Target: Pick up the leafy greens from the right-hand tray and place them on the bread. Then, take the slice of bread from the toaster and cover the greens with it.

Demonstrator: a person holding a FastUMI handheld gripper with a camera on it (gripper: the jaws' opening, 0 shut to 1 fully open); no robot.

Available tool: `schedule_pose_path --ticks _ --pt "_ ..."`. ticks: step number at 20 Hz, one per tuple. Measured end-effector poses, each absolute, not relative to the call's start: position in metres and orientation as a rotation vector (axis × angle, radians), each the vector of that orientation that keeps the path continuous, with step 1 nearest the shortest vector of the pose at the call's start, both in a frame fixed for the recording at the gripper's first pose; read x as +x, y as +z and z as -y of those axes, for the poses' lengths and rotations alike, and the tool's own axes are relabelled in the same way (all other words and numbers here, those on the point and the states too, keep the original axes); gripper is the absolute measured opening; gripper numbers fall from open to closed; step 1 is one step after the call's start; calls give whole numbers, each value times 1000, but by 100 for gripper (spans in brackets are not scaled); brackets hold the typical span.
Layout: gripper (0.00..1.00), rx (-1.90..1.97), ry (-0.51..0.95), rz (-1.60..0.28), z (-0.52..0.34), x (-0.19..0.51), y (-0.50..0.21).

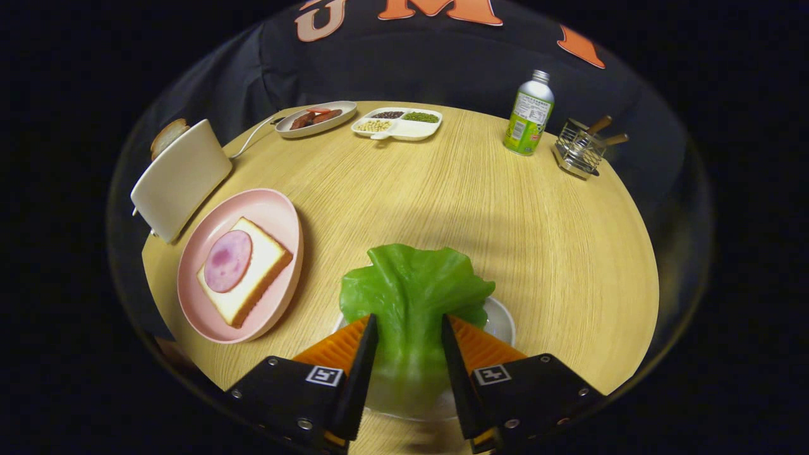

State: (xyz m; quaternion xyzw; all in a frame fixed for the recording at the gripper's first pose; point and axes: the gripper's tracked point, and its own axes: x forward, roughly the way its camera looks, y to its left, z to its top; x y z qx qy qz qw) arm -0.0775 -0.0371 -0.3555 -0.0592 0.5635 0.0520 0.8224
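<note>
Straddling the leafy greens (411, 297), the gripper (409, 338) has a finger on each side of the leaf's stalk end, jaws narrowed against it – whether both truly press, I cannot tell. The leaf lies on a small white tray (502, 322), fanning out toward 12 o'clock. It looks light, floppy and slick (likely to sag or slip), so pinching the bunched stalk seems best. At 10 o'clock sits the pink plate (278, 215) with bread (262, 265) – beyond it the toaster (180, 177), holding a slice (167, 136)
</note>
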Motion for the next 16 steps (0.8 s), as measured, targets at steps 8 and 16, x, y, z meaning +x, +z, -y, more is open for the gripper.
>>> schedule_pose_path --ticks 8,16 --pt "4 -13 73 -1152 35 -74 -344" --pt "3 124 170 -1020 -11 -57 -298"
